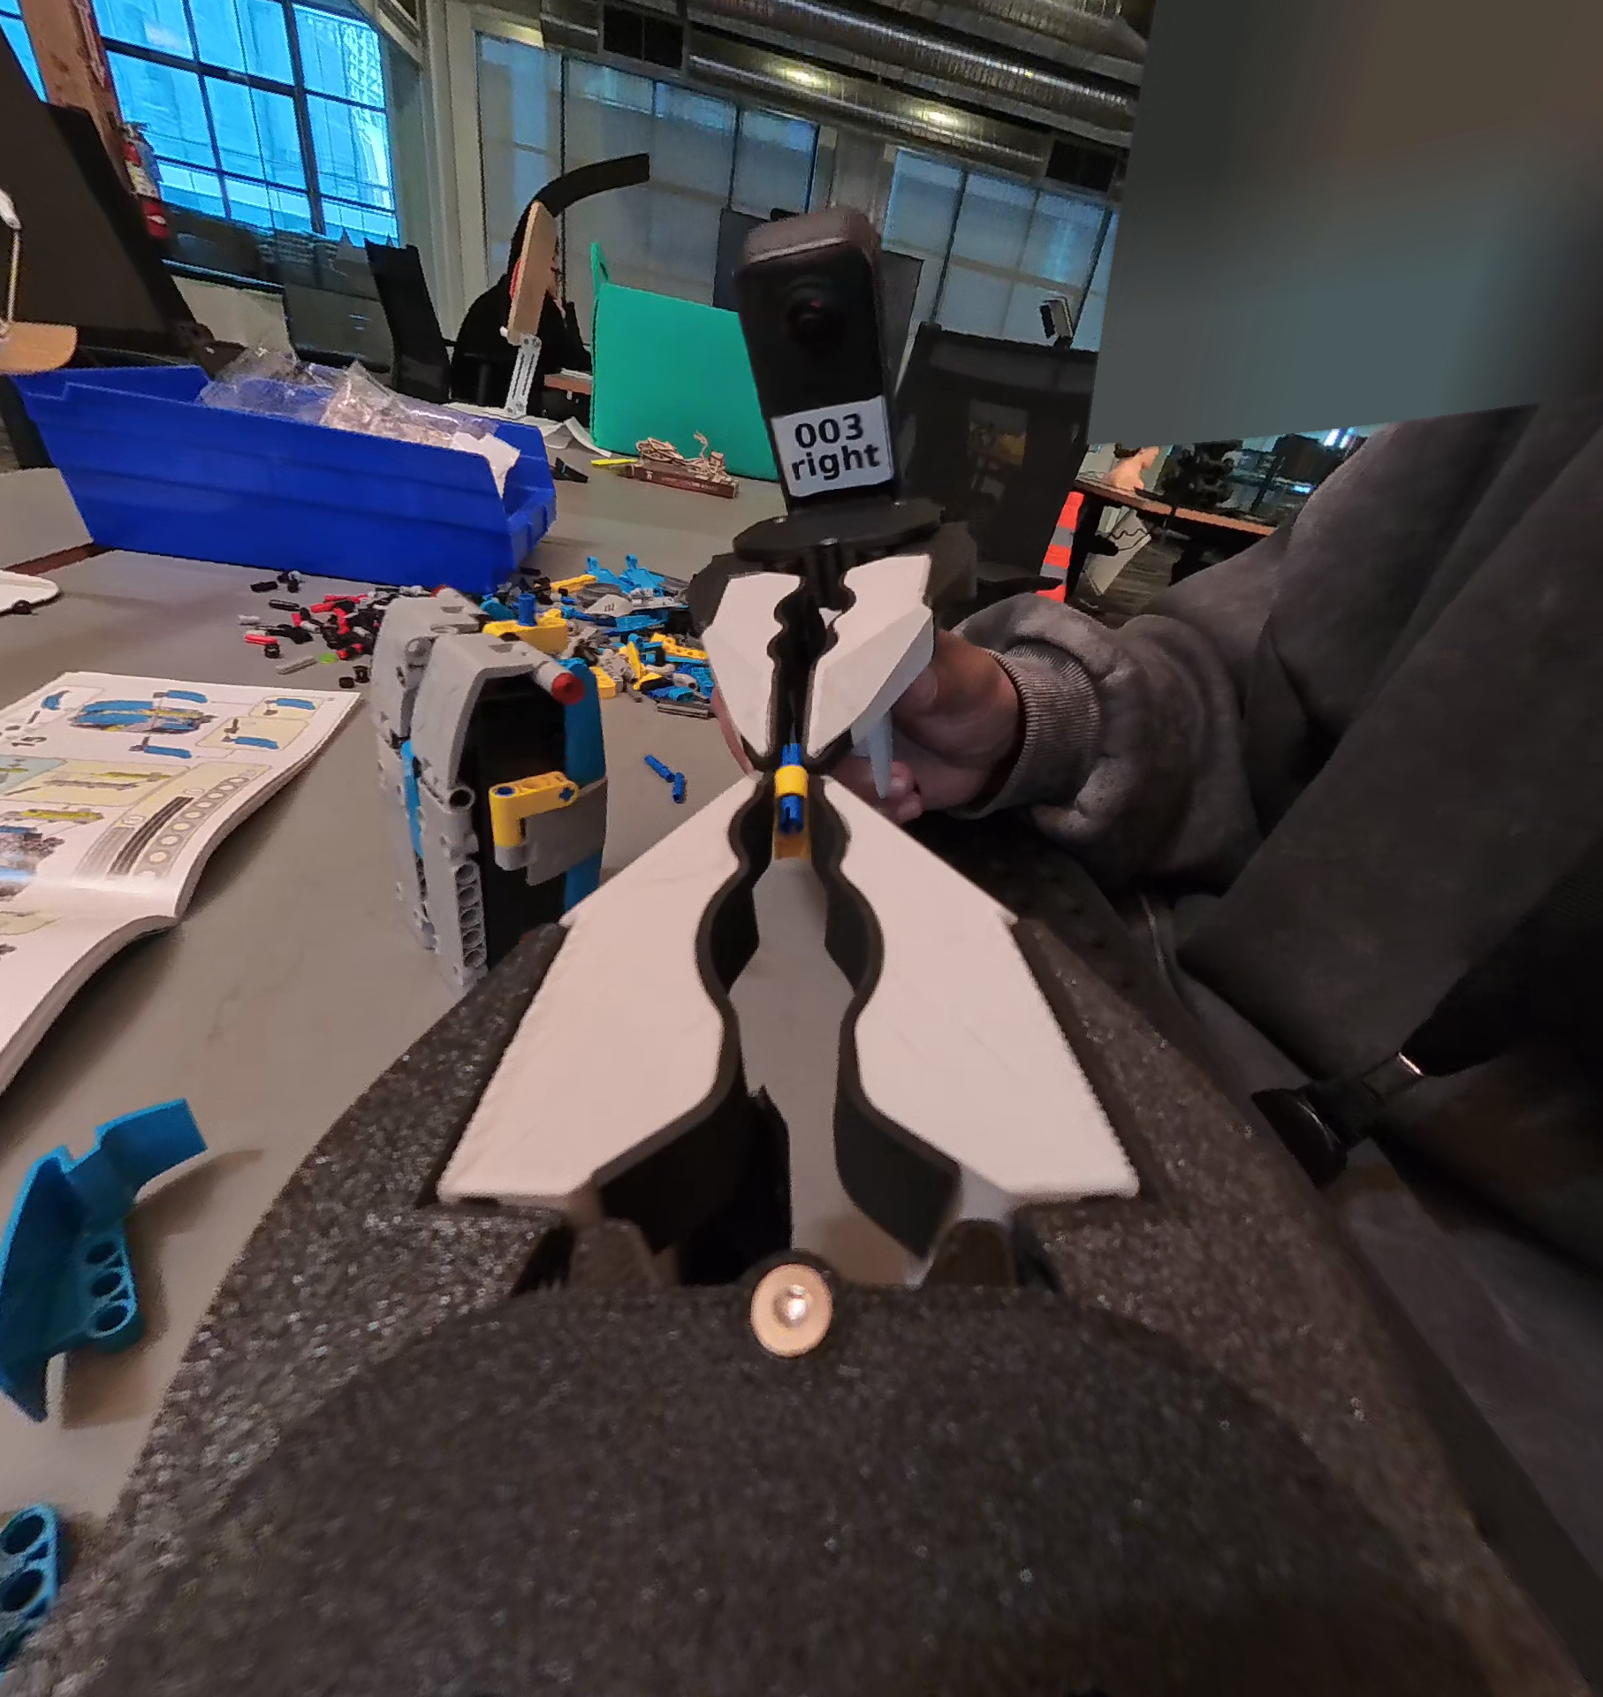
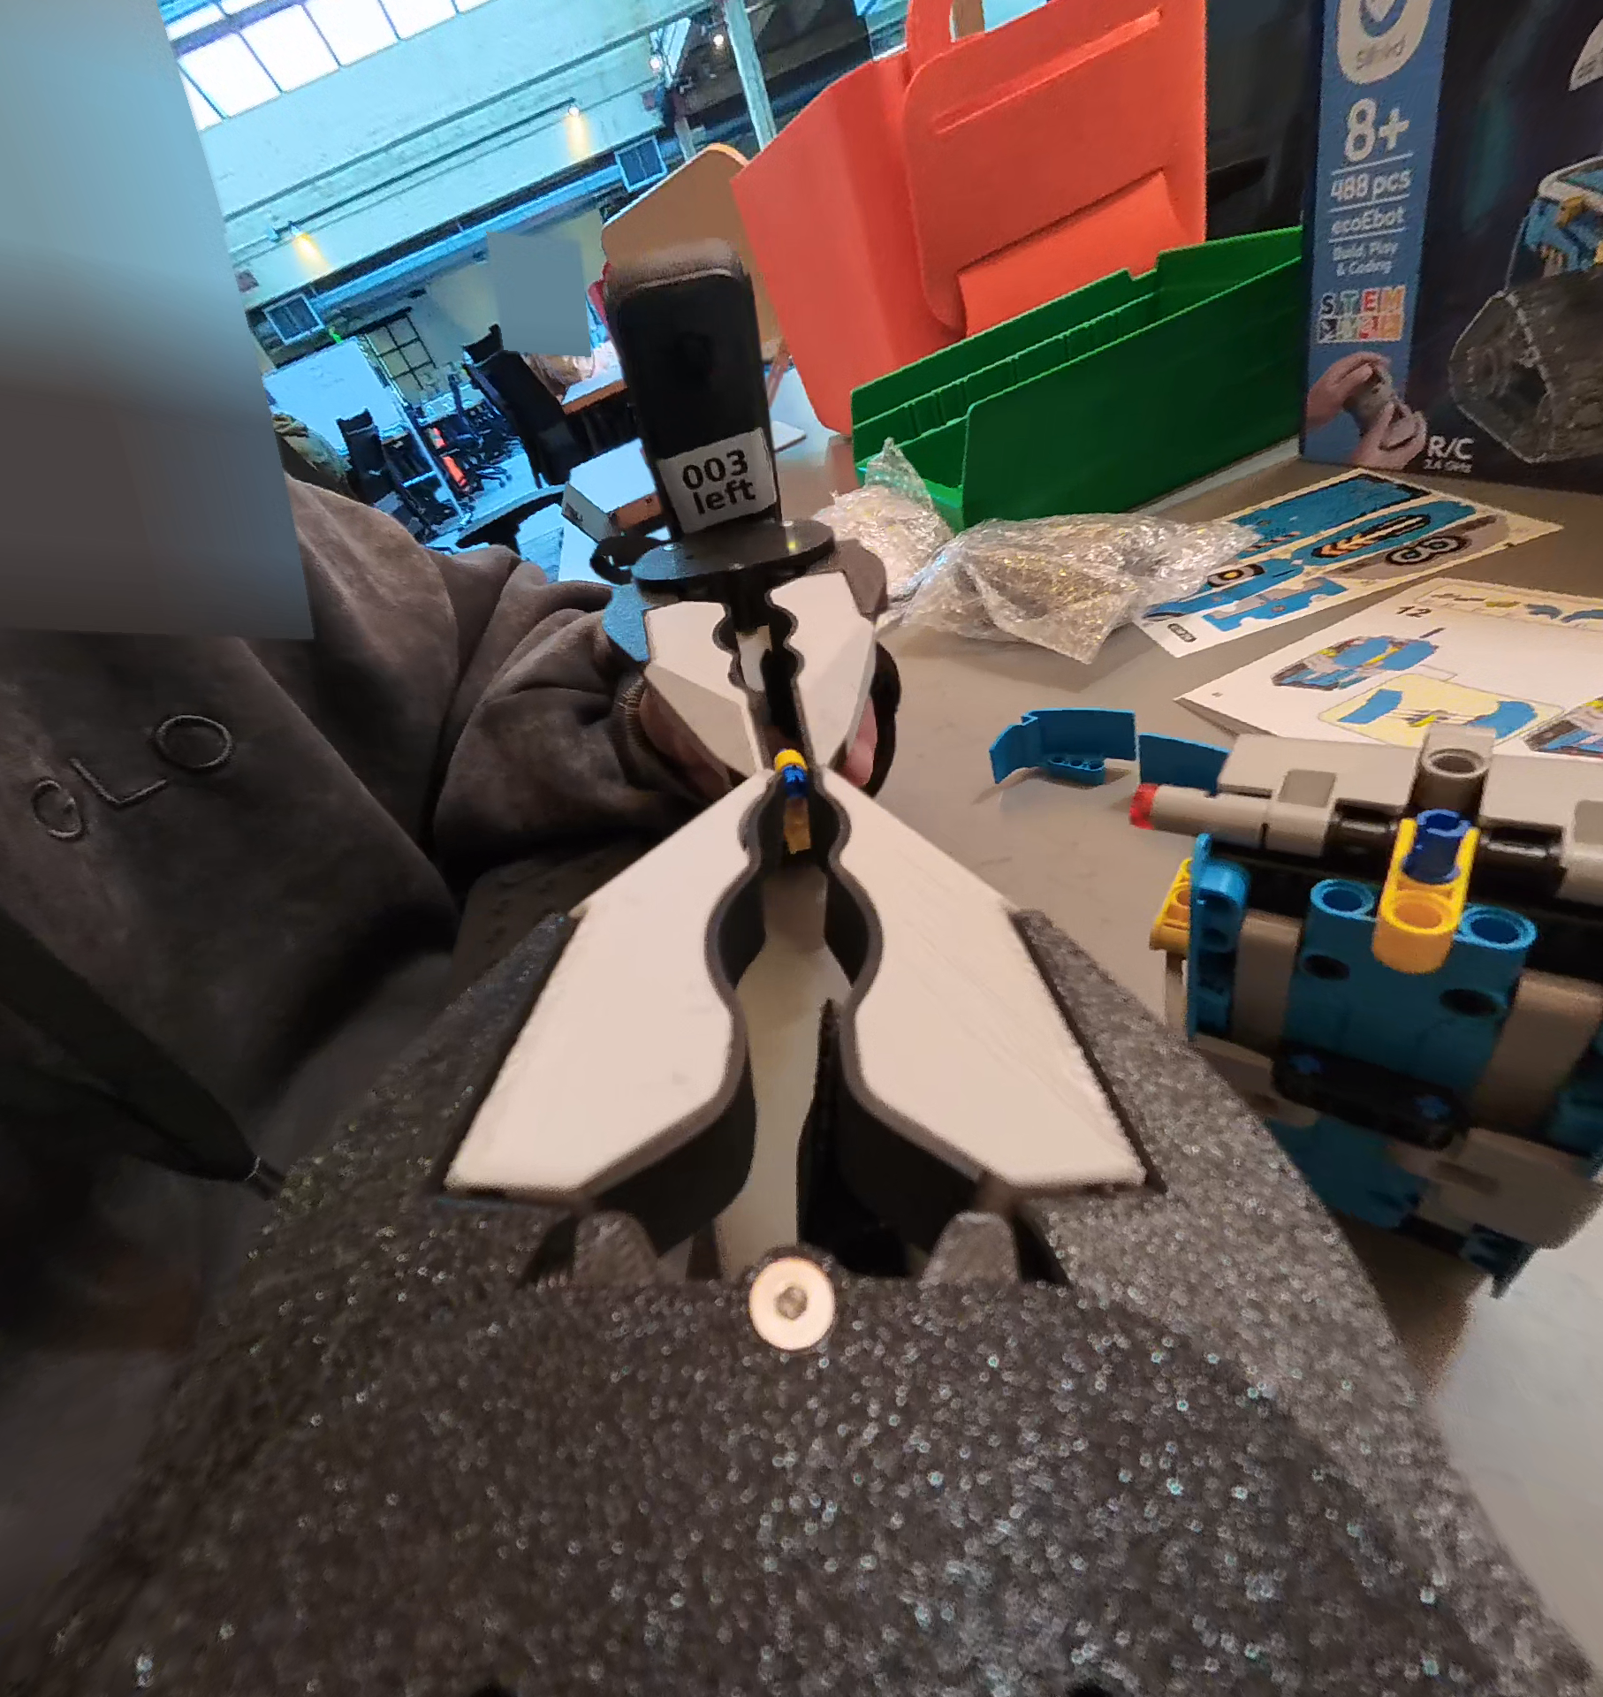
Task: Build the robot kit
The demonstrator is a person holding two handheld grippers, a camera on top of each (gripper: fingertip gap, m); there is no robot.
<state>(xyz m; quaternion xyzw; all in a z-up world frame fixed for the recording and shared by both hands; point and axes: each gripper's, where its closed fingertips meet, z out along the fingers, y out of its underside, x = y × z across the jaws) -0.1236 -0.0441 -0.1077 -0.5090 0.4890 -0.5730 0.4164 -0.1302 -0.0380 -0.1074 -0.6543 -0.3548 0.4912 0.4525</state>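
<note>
Left tongs: white hard-plastic fingers with wavy black rubber inner edges, set in a speckled black foam body; tips pressed together on a small yellow piece with a blue pin through it.

Right tongs: same build, tip to tip with the left pair, pinching the same yellow-and-blue piece from the opposite end. Which pair grips which part is too small to tell.

Piece held in the air between both tips, above the grey counter; its lower end sits hidden between the rubber edges.

Left of the left tongs: upright brick-built model, grey, blue and black beams with peg holes and a yellow corner bracket. Further left, open instruction booklet, glossy, cut off at the frame edge. Near left, curved blue panel.

Beyond the model: scattered loose parts, many too small to identify; blue plastic bin holding crumpled clear bags.

Right of the right tongs: green plastic bin, crinkled plastic wrap, printed kit box, partly cropped
</note>
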